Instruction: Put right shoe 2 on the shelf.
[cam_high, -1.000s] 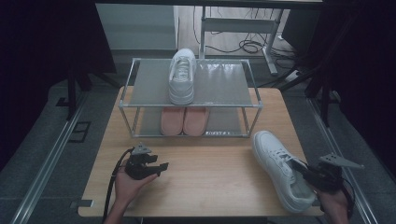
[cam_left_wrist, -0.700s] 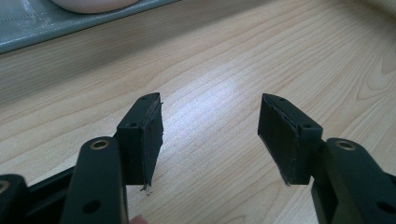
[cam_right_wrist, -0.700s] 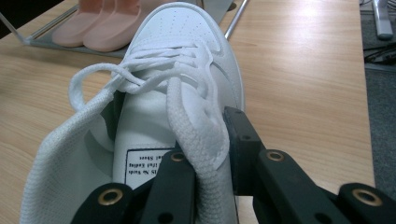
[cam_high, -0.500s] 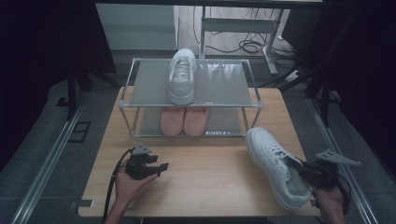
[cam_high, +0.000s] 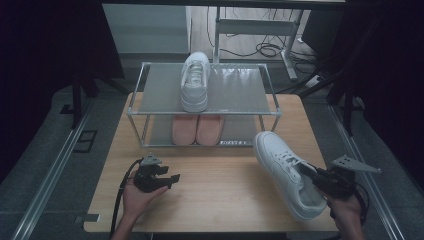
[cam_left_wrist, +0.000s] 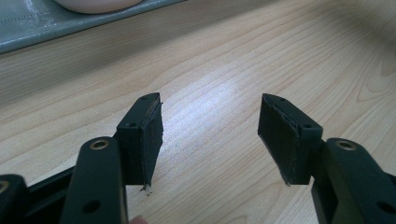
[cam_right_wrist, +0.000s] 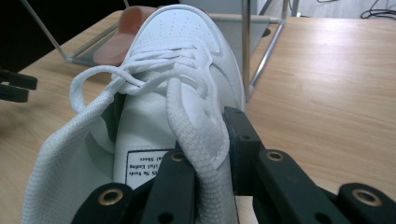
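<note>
At a light wooden table (cam_high: 220, 195), a person works a black two-jaw gripper in each hand. The right gripper (cam_right_wrist: 208, 154) is clamped on the padded side wall of a white lace-up leather sneaker (cam_high: 287, 172), one jaw inside the shoe's opening and the other outside it, with the white mesh collar pinched between the pads. In the high view the sneaker lies at the right front of the table, its toe pointing toward the near right leg of a two-tier metal shoe rack with grey shelves (cam_high: 235, 90), its heel at the gripper (cam_high: 312, 176). Whether the sole rests on the wood or is lifted clear cannot be told.

A second white sneaker (cam_high: 195, 82) sits on the rack's top shelf, toe toward the person. A pair of pink slippers (cam_high: 196, 129) lies side by side on the lower shelf, and the pink toe also appears behind the held shoe in the right gripper view.

The left gripper (cam_high: 170, 179) rests low over the left front of the table, cradled in the person's left hand (cam_high: 137, 197). Its jaws stand apart with nothing but bare wood between them (cam_left_wrist: 210, 140).
</note>
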